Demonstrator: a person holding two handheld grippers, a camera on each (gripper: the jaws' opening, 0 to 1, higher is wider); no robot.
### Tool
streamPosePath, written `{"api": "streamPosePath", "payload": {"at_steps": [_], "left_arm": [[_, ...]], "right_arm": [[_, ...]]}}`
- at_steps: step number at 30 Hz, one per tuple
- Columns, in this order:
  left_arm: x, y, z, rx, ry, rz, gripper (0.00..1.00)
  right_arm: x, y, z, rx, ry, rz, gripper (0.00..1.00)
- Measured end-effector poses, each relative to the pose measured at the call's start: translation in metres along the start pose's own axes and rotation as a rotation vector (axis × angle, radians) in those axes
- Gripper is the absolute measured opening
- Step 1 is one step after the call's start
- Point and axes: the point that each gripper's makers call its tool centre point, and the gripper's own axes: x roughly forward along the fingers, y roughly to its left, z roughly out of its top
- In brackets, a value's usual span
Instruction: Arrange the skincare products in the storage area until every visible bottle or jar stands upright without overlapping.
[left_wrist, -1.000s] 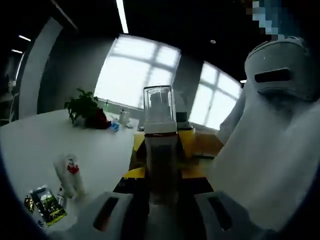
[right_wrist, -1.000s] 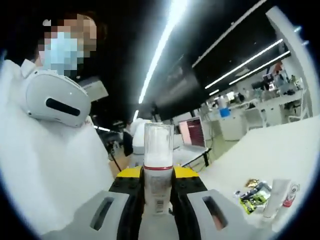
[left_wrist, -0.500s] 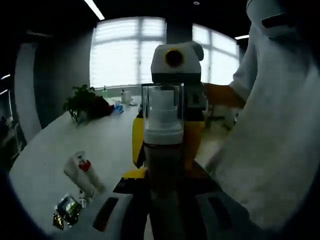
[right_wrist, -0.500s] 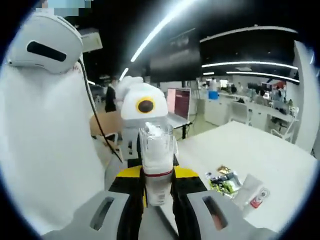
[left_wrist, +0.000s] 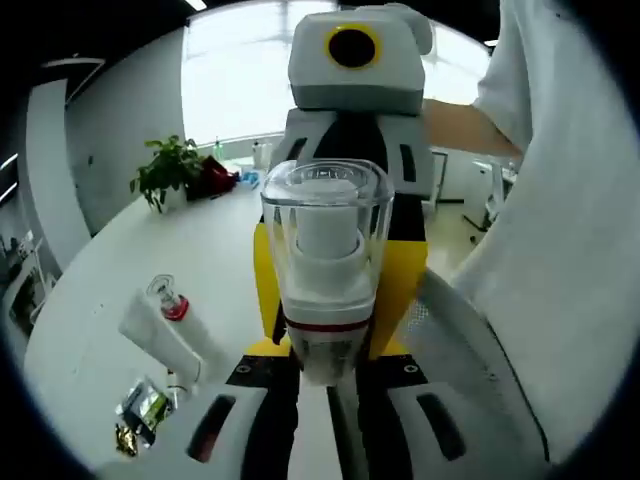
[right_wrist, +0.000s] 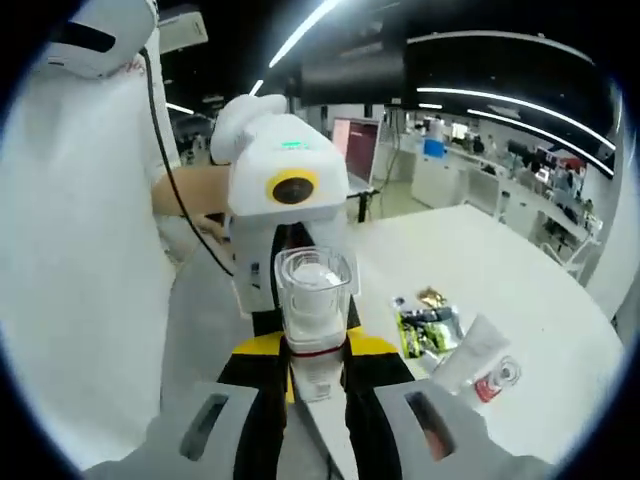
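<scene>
Clear-capped white pump bottle (left_wrist: 325, 270) is pinched between both tools, left (left_wrist: 325, 440) and right (right_wrist: 318, 425). Risky: uneven release could tip it onto the white desk (right_wrist: 520, 290).

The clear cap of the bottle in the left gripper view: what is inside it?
Inside the clear cap a white pump head shows on the bottle held by the left gripper. The bottle's lower part is covered by the jaws.

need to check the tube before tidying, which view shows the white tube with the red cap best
The left gripper view: the white tube lies unobstructed on the table, red cap visible. The right gripper view shows the white tube smaller, near the edge.
</scene>
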Motion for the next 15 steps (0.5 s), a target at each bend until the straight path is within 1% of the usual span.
{"api": "streamPosePath", "payload": {"at_steps": [2,4,6,7,8,9,12,13,15], "left_arm": [[0.008,0.007,-0.003,-0.011,0.013,0.009,0.18],[0.021,0.019,-0.01,-0.02,0.029,0.043,0.18],[0.036,0.031,-0.02,-0.035,0.054,0.078,0.18],[0.043,0.033,-0.024,-0.036,0.061,0.081,0.18],[0.052,0.037,-0.03,-0.036,0.071,0.089,0.18],[0.059,0.041,-0.036,-0.038,0.078,0.097,0.17],[0.077,0.05,-0.05,-0.034,0.091,0.109,0.17],[0.084,0.054,-0.056,-0.032,0.092,0.112,0.17],[0.094,0.057,-0.065,-0.045,0.099,0.105,0.17]], "right_arm": [[0.0,-0.007,-0.009,0.007,0.005,-0.005,0.21],[0.001,-0.018,-0.023,0.001,0.021,-0.026,0.21],[0.003,-0.034,-0.046,0.002,0.048,-0.041,0.21],[0.005,-0.04,-0.057,0.007,0.065,-0.043,0.21],[0.008,-0.043,-0.064,0.007,0.077,-0.047,0.21],[0.01,-0.048,-0.076,0.001,0.105,-0.059,0.21],[0.015,-0.057,-0.096,0.004,0.134,-0.075,0.21],[0.017,-0.06,-0.105,0.012,0.147,-0.084,0.21],[0.02,-0.064,-0.118,0.015,0.168,-0.09,0.21]]}}
